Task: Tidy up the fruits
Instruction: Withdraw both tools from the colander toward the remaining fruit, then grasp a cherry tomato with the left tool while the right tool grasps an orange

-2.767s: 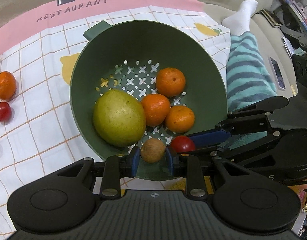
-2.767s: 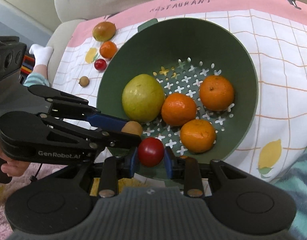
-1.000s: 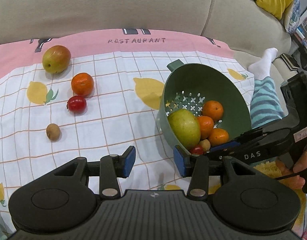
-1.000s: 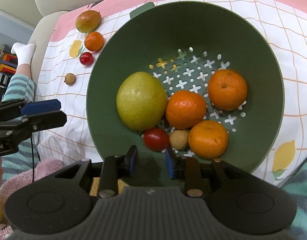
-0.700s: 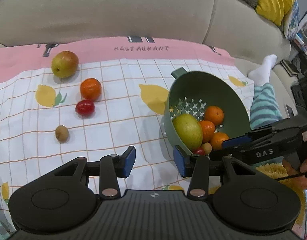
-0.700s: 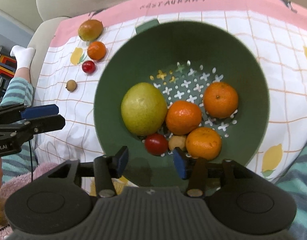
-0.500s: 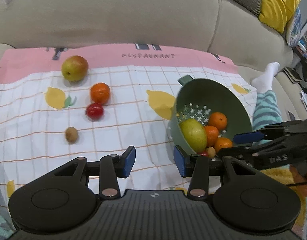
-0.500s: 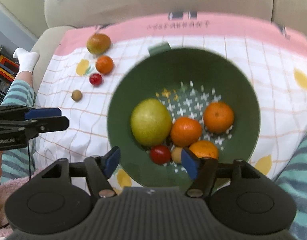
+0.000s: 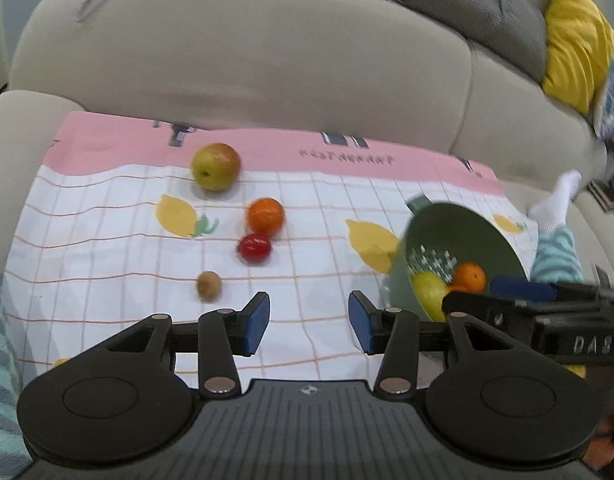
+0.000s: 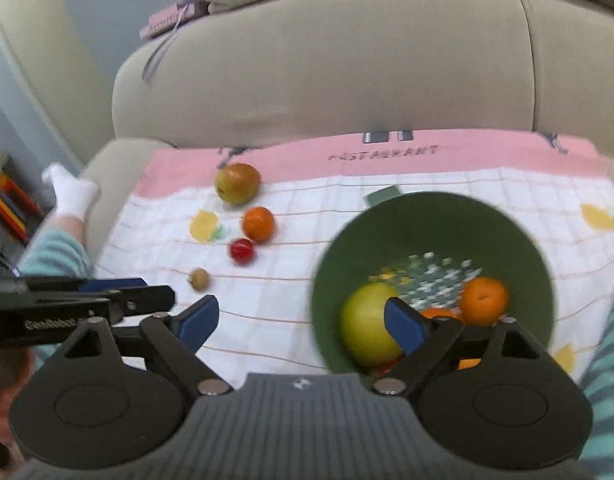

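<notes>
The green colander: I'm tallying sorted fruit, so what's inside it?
The green colander shows a yellow-green pear and two oranges. The right tongs cover its near part, so more fruit may be hidden.

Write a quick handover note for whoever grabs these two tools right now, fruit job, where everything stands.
Left tool: open, holding nothing, above the cloth.
Right tool: open wide, holding nothing, in front of the green colander.
In the colander: a large yellow-green fruit and mandarins; whatever lies lower is hidden behind the tool.
Left on the cloth: red-green fruit, a mandarin, a red tomato, a small brown fruit.
To do, probably: move those four into the colander; the brown one lies nearest the left tool.
</notes>
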A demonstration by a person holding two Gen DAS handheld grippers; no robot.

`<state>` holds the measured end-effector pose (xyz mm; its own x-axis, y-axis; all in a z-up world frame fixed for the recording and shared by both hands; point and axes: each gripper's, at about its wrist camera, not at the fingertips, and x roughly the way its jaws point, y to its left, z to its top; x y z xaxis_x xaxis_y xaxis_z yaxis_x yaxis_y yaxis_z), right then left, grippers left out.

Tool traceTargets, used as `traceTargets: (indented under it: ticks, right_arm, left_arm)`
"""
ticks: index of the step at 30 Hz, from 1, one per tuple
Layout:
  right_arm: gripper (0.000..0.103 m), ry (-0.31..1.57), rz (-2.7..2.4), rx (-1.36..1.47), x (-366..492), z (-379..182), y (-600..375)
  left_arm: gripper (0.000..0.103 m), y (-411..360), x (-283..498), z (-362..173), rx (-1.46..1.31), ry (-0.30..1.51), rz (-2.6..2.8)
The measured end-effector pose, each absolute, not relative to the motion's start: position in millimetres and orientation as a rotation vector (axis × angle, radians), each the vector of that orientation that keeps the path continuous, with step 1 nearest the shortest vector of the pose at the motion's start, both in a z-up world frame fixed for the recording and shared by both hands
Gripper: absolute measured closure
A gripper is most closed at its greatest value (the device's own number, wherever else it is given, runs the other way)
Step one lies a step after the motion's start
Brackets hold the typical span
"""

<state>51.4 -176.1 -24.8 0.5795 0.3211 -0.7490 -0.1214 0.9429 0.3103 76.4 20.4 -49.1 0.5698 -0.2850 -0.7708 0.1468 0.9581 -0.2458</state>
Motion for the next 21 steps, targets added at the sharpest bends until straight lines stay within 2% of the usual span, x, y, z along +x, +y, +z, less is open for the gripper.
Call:
traceTargets:
  ticks: [7,13,19,21]
  right_arm:
    - [0.016,0.831,0.302,0.239,46.5,-26.7,-135.3]
    - [0.018,0.773,0.323,0.102,50.1,-34.4,-99.9]
    - [0.024,0.740,0.339,-0.038,57.6,-49.8,-76.7]
    - [0.030,0.728,0.338,-0.092,60.9,-56.2,-70.7]
  left_arm:
    - [0.047,53.5,77.2,-51.6,-0.249,0.872,-0.182]
    - [0.047,69.1,83.3,-66.8,-0.276,0.869,-0.136]
    - [0.047,70.6,94.1,-80.4,-0.272,0.876,-0.127]
    - [0.047,69.4,99.4,-85.1,-0.270,0.885,-0.136]
